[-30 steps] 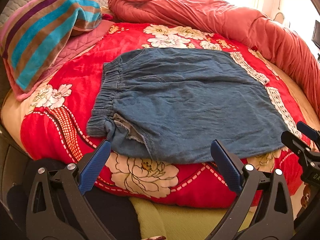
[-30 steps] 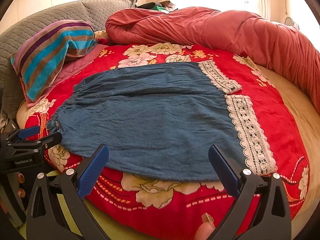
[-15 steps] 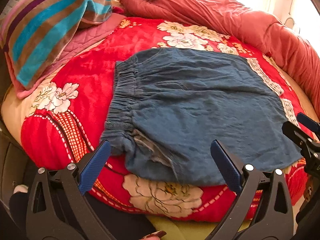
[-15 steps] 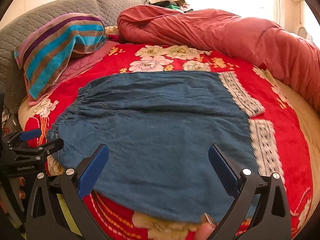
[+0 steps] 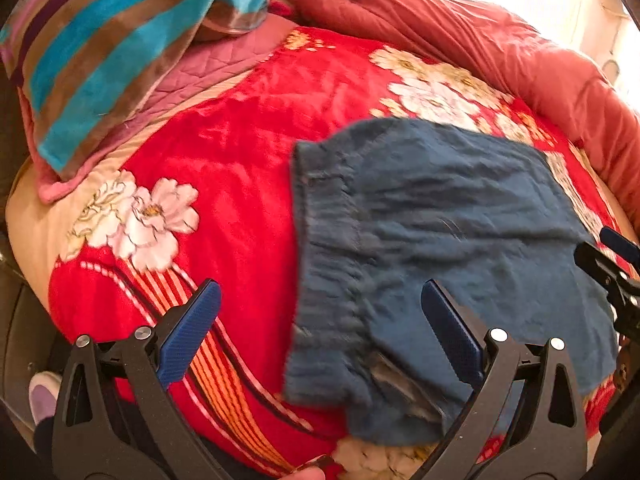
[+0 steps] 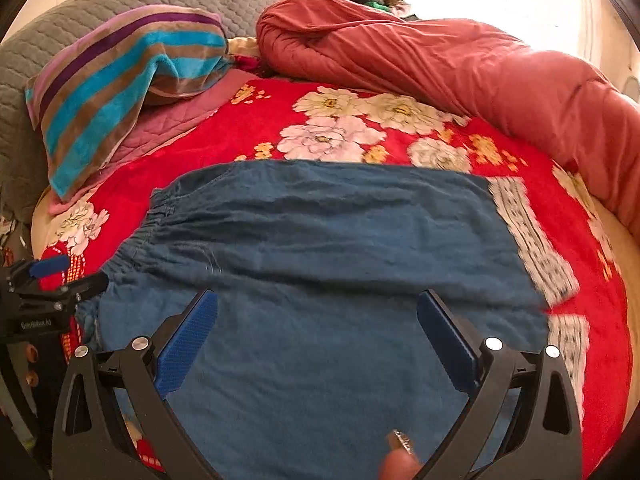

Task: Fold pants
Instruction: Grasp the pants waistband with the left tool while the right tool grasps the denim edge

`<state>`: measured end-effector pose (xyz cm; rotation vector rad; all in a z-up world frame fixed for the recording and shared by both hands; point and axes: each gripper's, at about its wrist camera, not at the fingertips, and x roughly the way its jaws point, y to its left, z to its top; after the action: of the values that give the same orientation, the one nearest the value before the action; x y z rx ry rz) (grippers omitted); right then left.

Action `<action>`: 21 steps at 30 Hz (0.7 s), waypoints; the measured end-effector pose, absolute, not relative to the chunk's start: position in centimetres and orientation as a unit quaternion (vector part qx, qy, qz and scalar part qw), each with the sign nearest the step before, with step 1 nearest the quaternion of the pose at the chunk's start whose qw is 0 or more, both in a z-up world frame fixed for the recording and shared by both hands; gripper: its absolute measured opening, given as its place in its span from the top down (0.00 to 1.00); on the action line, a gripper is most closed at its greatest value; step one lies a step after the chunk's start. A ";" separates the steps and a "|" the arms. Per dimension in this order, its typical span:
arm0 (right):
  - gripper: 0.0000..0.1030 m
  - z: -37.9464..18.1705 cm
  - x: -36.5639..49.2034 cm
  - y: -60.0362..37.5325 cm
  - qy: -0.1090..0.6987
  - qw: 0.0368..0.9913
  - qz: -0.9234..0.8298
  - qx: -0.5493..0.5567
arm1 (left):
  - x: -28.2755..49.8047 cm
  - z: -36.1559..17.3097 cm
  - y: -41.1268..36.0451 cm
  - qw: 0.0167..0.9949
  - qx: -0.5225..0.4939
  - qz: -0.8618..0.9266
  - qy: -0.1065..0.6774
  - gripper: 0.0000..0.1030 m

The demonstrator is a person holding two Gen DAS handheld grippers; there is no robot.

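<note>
Blue denim pants [image 6: 320,248] with white lace hems [image 6: 532,240] lie flat across a red floral blanket [image 6: 340,132]; the elastic waistband [image 5: 320,240] is at the left. My left gripper [image 5: 316,320] is open and empty, hovering just above the waistband's near corner. My right gripper [image 6: 316,320] is open and empty, low over the pants' near edge. The left gripper also shows at the left edge of the right wrist view [image 6: 48,284], and the right gripper at the right edge of the left wrist view [image 5: 612,264].
A striped towel-covered pillow [image 6: 120,80] lies at the back left on a pink quilted pad [image 6: 172,124]. A rolled red duvet [image 6: 460,64] runs along the back and right. A grey headboard [image 6: 100,4] stands behind.
Both grippers moved forward and lower over the bed; the pants fill more of each view. The left gripper shifted towards the waistband's near corner. Both stayed open.
</note>
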<state>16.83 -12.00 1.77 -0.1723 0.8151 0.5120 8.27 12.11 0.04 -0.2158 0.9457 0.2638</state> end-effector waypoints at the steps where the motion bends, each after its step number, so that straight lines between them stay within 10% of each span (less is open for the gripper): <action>1: 0.04 1.8 17.4 -11.4 0.388 0.883 0.248 -0.093 | 8.7 0.0 12.6 0.876 -0.106 0.128 0.454 0.09; 21: 0.04 -0.3 31.0 -2.4 0.406 0.832 0.322 -0.199 | 19.6 -2.2 18.6 0.865 -0.103 0.085 0.484 0.09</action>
<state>30.96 -2.39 -0.28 -0.4213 0.8603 0.6824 19.65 18.56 -2.17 -0.2156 1.0142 0.1791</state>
